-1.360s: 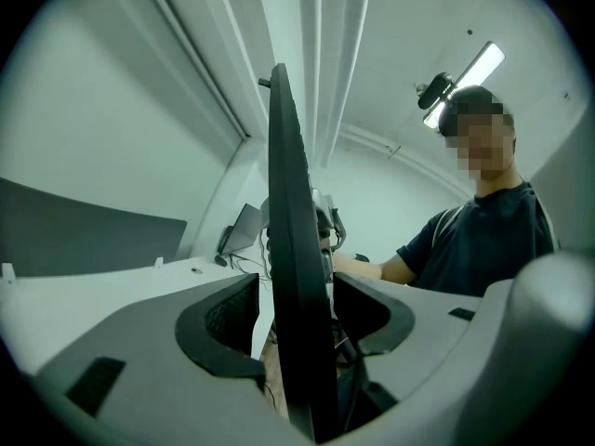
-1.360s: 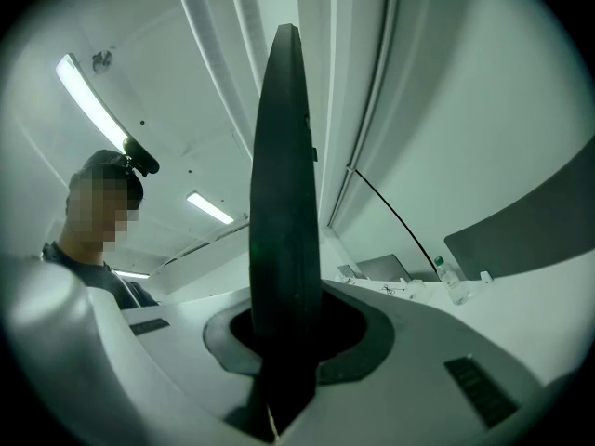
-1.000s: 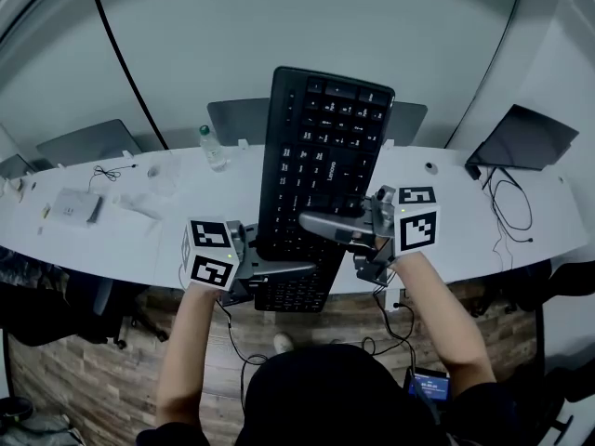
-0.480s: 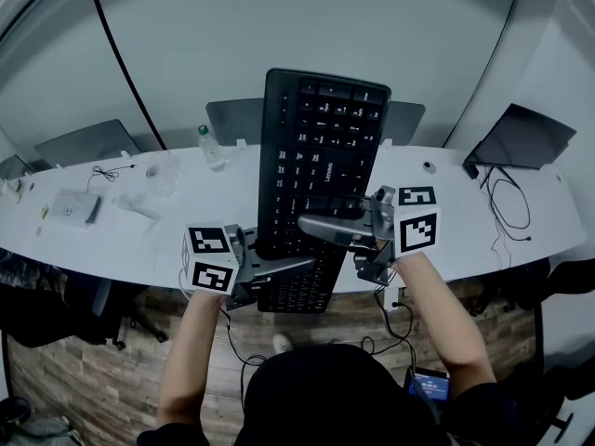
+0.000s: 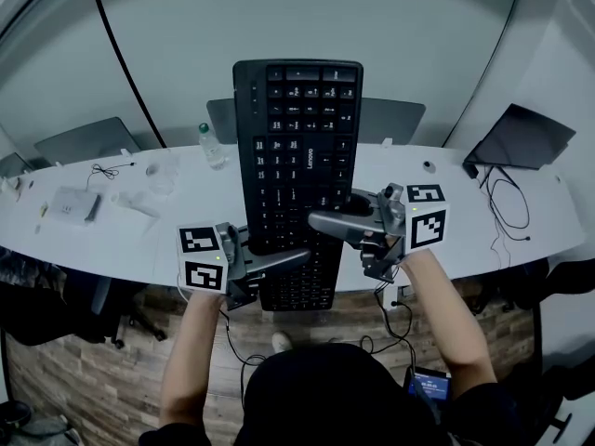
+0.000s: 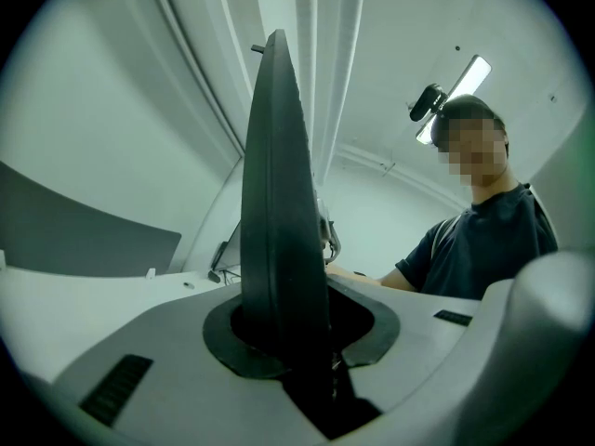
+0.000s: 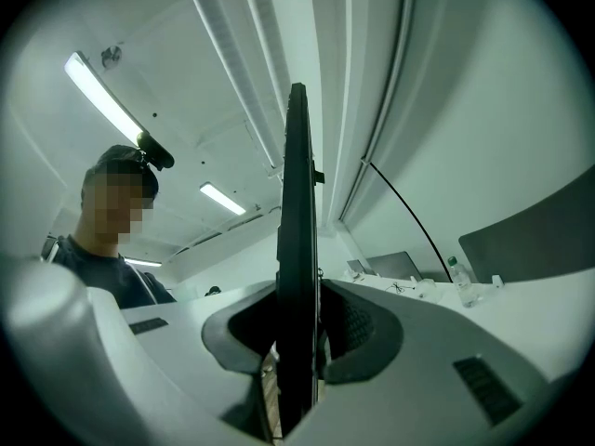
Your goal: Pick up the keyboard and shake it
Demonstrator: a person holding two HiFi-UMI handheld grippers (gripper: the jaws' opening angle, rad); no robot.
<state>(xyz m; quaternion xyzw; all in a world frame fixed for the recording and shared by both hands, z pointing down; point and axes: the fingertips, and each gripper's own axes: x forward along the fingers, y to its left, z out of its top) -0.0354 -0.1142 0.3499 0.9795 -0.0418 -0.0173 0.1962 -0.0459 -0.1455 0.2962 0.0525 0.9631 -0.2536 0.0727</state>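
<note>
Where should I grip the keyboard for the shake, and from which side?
Pinch the keyboard by its two long edges near your end, coming in from left and right. It is a thin flat slab pointing away, so those edges face sideways.

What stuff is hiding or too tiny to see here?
Letters on the keyboard: too small to read in the head view; both gripper views show it edge-on, no keys.
A small white thing at the left end of the table: head view, too small to name.
The floor: head view, partly blocked by the person's head and the table.
A dark slab at the right: head view, too far to identify.
</note>
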